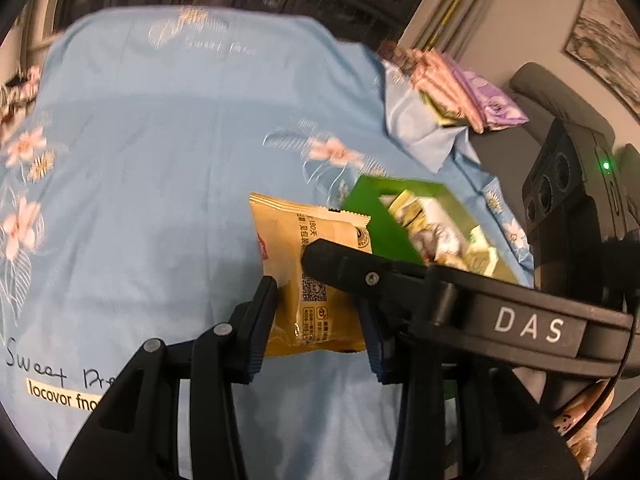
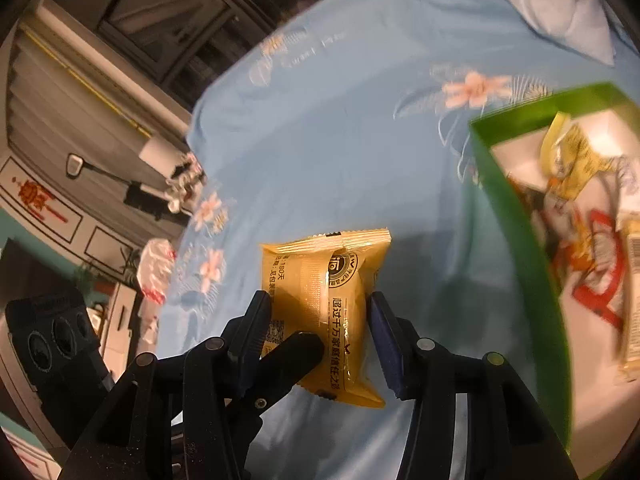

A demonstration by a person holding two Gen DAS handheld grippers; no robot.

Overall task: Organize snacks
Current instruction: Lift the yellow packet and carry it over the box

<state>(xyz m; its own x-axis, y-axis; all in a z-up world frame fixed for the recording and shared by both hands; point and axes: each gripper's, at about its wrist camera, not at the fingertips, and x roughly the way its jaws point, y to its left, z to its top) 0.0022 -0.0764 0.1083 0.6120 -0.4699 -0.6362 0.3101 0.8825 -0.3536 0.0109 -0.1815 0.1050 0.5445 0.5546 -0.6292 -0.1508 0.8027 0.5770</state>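
wide stretch of blue floral cloth is lying bare to the left and ahead, while the green box of snacks is crowding the right side, its near wall just beside the packets. left gripper is clamping a yellow snack packet between narrow jaws, above the cloth. right gripper is gripping its own yellow packet, pads pressing both sides, just left of the box.

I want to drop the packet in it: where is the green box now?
The green box lies open on the blue sheet, just right of the yellow packet in both wrist views, with snacks inside.
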